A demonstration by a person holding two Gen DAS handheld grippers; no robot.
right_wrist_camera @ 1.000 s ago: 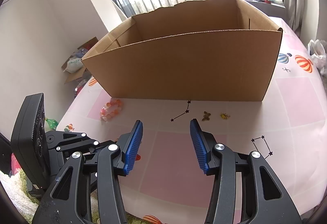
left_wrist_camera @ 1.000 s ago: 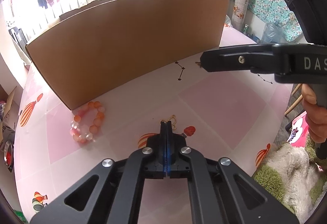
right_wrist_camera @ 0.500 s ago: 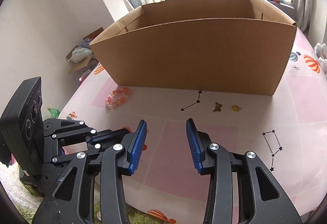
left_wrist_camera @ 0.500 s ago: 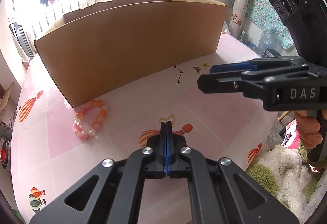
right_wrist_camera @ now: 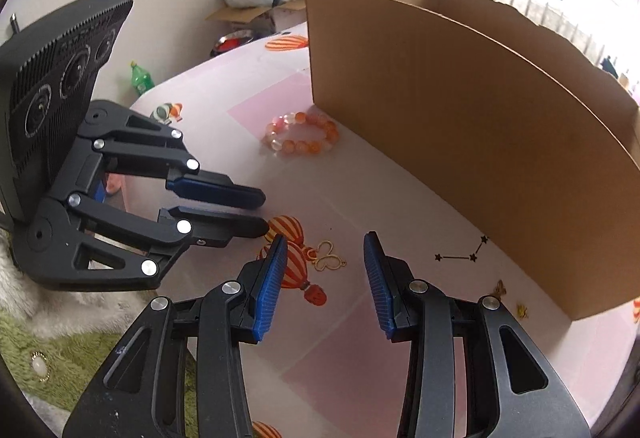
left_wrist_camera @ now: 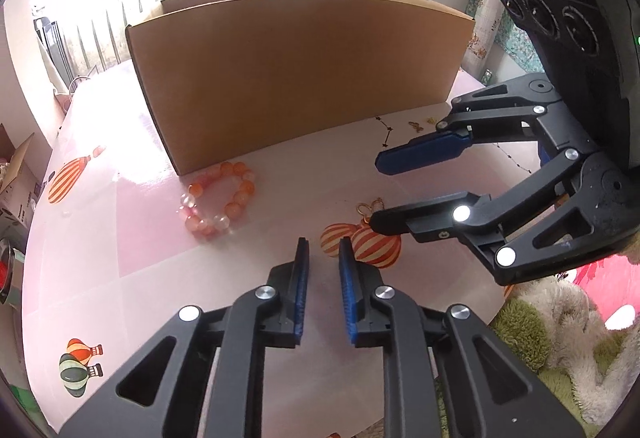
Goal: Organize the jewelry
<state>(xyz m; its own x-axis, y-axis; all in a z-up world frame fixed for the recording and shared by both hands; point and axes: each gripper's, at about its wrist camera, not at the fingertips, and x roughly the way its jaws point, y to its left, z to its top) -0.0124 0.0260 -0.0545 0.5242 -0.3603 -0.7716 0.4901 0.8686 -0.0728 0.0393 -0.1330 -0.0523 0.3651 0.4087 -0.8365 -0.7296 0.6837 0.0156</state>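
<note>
Fingers [left_wrist_camera: 298,278] of our left gripper [left_wrist_camera: 323,258] have just been parting, a narrow gap with nothing in it, over the tabletop [left_wrist_camera: 100,270]. Leftmost lies the bead bracelet [left_wrist_camera: 219,197], just beside the corner of the box [left_wrist_camera: 304,78]. Next comes the gold charm [right_wrist_camera: 329,257] (butterfly-shaped), flat on the tabletop just beyond our right gripper [right_wrist_camera: 325,270], whose fingers stand apart, holding nothing. Two small gold pieces [right_wrist_camera: 510,298] lie near the box wall, further right.
</note>
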